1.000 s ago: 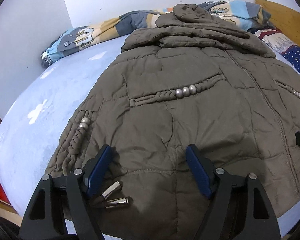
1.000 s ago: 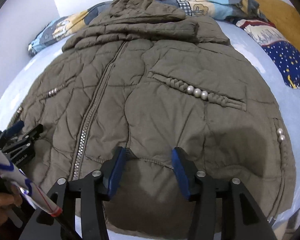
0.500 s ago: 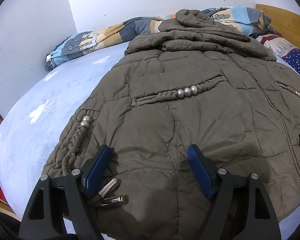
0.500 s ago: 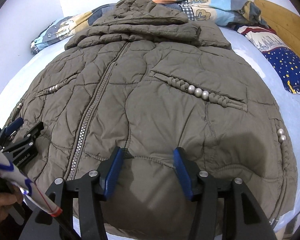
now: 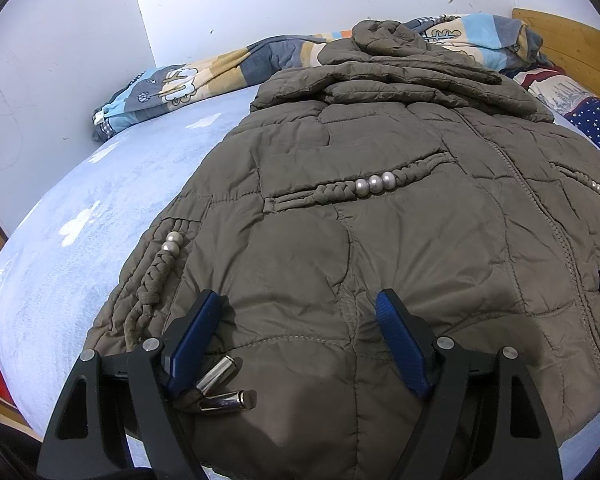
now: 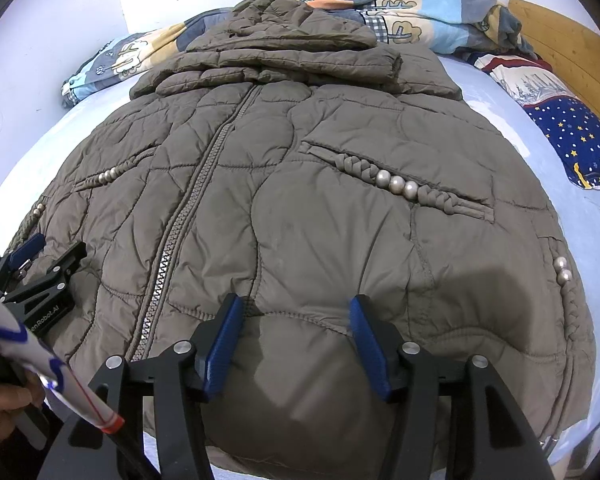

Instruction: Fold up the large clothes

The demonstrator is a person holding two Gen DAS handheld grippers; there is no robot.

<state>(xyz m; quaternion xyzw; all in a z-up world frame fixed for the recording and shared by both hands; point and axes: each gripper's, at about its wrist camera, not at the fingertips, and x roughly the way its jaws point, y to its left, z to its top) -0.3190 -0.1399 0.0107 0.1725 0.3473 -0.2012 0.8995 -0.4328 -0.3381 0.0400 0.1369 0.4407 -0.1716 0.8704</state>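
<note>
Jacket (image 6: 300, 208) hem hidden behind right tongs (image 6: 294, 312).

Bed things seen past the fingers

A light blue sheet (image 5: 100, 216) is spread under the fingers. A cartoon blanket (image 6: 428, 12) is bunched far ahead. A starry blue cloth (image 6: 576, 136) and wooden headboard (image 6: 560, 40) are seen far right.

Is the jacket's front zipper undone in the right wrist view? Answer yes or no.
No: the zipper runs closed up the middle of the jacket, both front panels joined along it.
</note>
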